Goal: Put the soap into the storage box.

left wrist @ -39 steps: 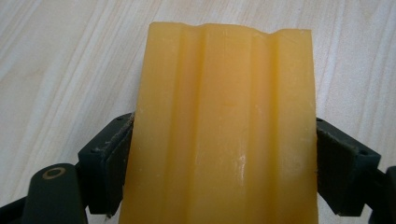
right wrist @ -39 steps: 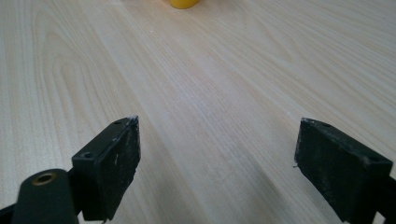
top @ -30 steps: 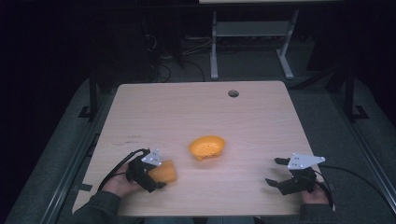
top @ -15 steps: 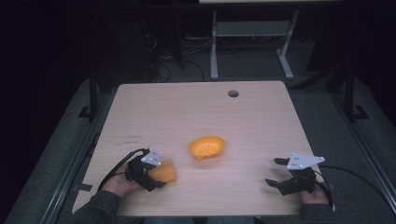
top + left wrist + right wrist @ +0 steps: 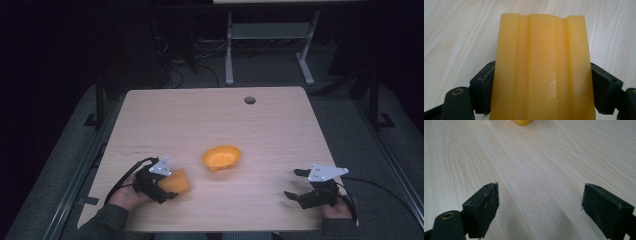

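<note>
A: High view: near the table's front edge, the left gripper clamps an orange cup. The other?

B: The right gripper rests with jaws spread, empty; an orange bowl sits between them.

Left gripper sits at the near left of the table, low, jaws clamped tight on both sides of something, hand wrapped round the back of it with the cable looping off to the left. Right gripper is at the near right, jaws spread wide with nothing between them, pointing left, hand behind it.
</note>
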Demonstrator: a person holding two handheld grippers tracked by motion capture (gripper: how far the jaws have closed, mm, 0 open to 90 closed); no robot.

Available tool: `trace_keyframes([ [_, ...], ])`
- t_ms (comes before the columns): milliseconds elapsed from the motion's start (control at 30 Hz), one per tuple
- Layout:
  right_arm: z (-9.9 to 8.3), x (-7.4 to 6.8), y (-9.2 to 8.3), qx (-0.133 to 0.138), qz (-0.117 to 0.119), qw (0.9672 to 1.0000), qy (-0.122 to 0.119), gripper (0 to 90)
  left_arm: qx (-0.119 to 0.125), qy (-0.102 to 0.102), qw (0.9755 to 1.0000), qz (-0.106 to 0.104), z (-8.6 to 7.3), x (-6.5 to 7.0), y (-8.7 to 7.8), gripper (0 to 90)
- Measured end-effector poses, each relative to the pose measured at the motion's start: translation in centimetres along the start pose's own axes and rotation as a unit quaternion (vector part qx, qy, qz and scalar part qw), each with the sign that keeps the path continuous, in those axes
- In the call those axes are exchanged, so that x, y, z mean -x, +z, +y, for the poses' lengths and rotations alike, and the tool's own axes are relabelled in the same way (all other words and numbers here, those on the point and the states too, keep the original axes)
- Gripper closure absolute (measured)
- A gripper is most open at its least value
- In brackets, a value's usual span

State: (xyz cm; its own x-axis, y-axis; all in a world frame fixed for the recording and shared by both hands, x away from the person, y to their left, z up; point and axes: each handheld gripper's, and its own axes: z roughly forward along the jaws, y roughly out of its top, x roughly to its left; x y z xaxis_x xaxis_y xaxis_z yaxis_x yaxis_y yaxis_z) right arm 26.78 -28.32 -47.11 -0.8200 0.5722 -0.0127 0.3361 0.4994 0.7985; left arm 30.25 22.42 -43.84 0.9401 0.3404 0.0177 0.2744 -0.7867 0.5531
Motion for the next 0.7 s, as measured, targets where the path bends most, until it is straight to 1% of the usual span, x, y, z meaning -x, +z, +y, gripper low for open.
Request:
trace_keyframes([
  [67, 0.0, 0.0, 0.0, 0.000, -0.001, 1.0000, 0.004, 13.7, -0.002, 0.007, 1.0000, 0.002, 0.2, 0.2, -0.3, 20.4],
  [167, -0.1, 0.0, -0.1, 0.001, -0.002, 1.0000, 0.003, 13.7, 0.001, 0.005, 1.0000, 0.000, 0.4, 0.4, -0.6, 20.4],
  [233, -0.1, -0.1, -0.2, 0.005, -0.004, 1.0000, 0.005, 13.7, -0.003, 0.010, 0.9999, -0.001, 0.6, 0.4, -0.7, 20.4],
  [267, -0.1, -0.1, -0.3, 0.005, -0.004, 1.0000, 0.003, 13.7, -0.004, 0.007, 1.0000, -0.001, 0.7, 0.5, -0.7, 20.4],
  [300, 0.0, -0.1, -0.3, 0.005, -0.004, 1.0000, 0.003, 13.7, -0.009, 0.014, 0.9999, 0.000, 0.8, 0.5, -0.8, 20.4],
  [400, 0.0, -0.2, -0.3, 0.007, -0.003, 1.0000, 0.000, 13.7, -0.015, 0.015, 0.9998, 0.002, 1.1, 0.6, -0.8, 20.5],
  [433, 0.0, -0.2, -0.3, 0.006, -0.003, 1.0000, 0.000, 13.7, -0.020, 0.018, 0.9996, 0.002, 1.2, 0.5, -0.9, 20.5],
  [467, 0.0, -0.2, -0.3, 0.005, -0.002, 1.0000, 0.002, 13.7, -0.017, 0.014, 0.9997, 0.002, 1.4, 0.5, -0.9, 20.5],
  [500, 0.0, -0.2, -0.3, 0.005, -0.002, 1.0000, 0.001, 13.7, -0.019, 0.021, 0.9996, 0.003, 1.5, 0.4, -1.1, 20.5],
  [700, 0.0, -0.2, -0.3, 0.010, -0.001, 1.0000, 0.001, 13.7, -0.013, 0.025, 0.9996, 0.004, 2.4, 0.0, -1.7, 20.5],
])
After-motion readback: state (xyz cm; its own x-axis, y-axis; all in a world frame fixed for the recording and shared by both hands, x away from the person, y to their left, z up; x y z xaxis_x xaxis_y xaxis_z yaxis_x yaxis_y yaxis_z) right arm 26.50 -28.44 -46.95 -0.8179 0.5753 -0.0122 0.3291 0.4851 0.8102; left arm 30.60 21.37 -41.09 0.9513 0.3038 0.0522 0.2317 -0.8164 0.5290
